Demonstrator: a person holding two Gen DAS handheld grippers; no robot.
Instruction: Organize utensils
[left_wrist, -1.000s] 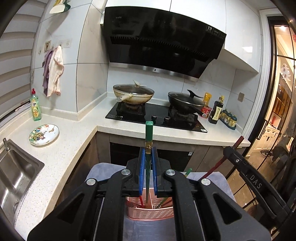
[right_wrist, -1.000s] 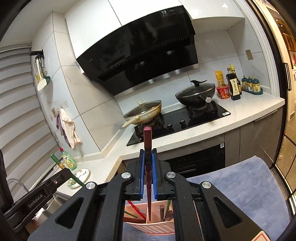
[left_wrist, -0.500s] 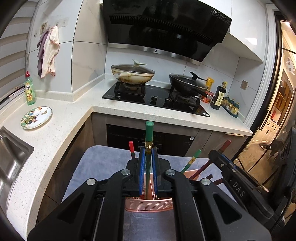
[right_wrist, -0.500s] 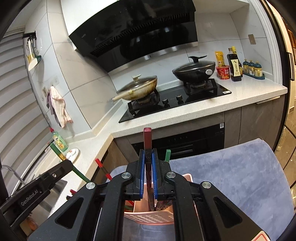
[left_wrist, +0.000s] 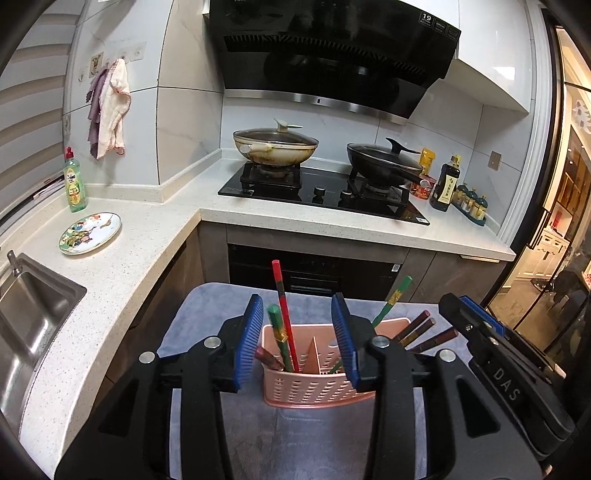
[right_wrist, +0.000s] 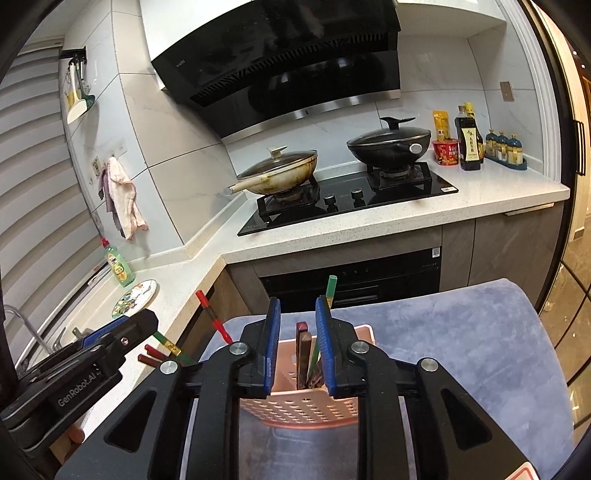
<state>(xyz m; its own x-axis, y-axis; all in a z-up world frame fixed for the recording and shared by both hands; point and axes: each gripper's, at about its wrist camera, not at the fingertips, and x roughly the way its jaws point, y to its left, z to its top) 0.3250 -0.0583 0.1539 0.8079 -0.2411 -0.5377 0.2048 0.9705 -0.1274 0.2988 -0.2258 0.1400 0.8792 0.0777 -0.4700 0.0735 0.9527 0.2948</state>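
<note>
Left tongs (left_wrist: 298, 341) opening, jaws apart, gripping nothing; green chopstick (left_wrist: 277, 334) standing loose between them, in left compartment of pink basket (left_wrist: 314, 384). Right tongs (right_wrist: 297, 347) opening, brown chopstick (right_wrist: 303, 354) standing free between pads, in basket's right compartment. Basket sitting on grey mat (right_wrist: 461, 354). Stove (left_wrist: 321, 192) lying beyond basket, on worktop (left_wrist: 122, 266).

Upright chopsticks (left_wrist: 285, 321) crowd the pink holder (left_wrist: 314, 384); the grey mat (right_wrist: 461, 332) around it lies open.
</note>
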